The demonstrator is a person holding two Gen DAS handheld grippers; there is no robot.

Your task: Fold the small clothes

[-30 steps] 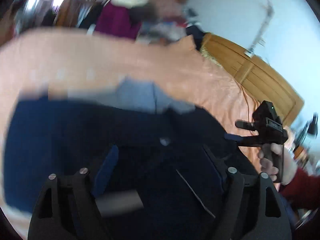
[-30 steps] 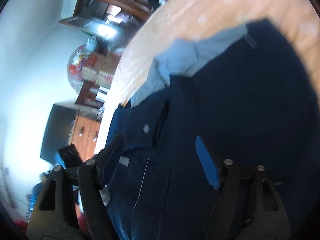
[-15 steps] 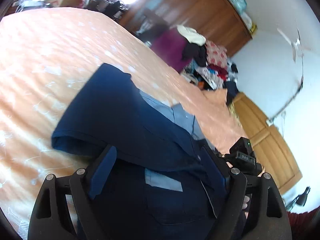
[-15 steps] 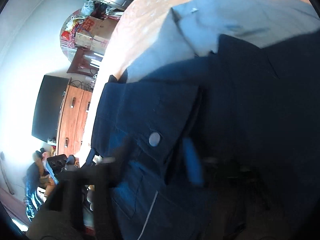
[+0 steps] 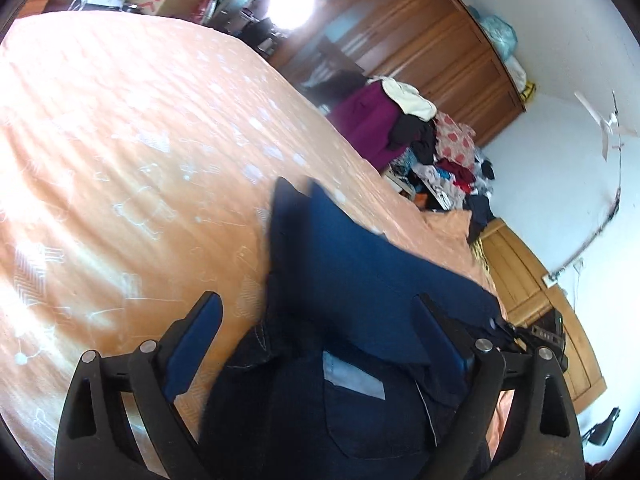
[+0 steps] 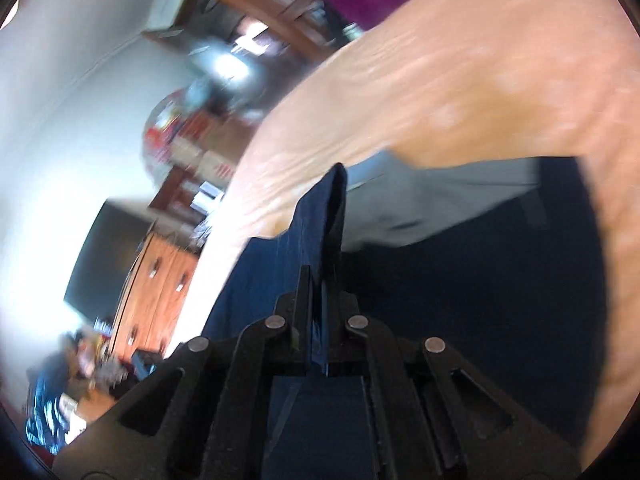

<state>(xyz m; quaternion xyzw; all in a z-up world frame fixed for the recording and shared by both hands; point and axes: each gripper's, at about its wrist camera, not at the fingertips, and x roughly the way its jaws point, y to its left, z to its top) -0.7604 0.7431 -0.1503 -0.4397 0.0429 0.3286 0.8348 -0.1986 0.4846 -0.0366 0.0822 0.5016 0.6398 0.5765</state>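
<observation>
One garment is in work: a dark navy shirt with a pale grey inner lining, lying on the orange bedspread. No second garment lies on the bed. A heap of unsorted clothes sits off the bed's far side, in front of a wooden wardrobe, well apart from the work area.

Right gripper: jaws closed on a raised fold of the navy fabric, which stands up edge-on between the fingers and runs forward from them. The rest of the shirt spreads flat to the right of that fold, with the grey lining exposed just beyond it.

Left gripper: fingers spread wide, holding nothing. The shirt lies directly ahead and between them, its long axis running away from the fingers toward the upper right. A pale label and a curved pocket seam sit close in front of the jaws.

Count: two grippers, one shirt, one label seen.

Judgement: the left gripper is nearer the free near edge, and the coming move likely turns on it closing on the cloth straight ahead while the right carries its fold across.
</observation>
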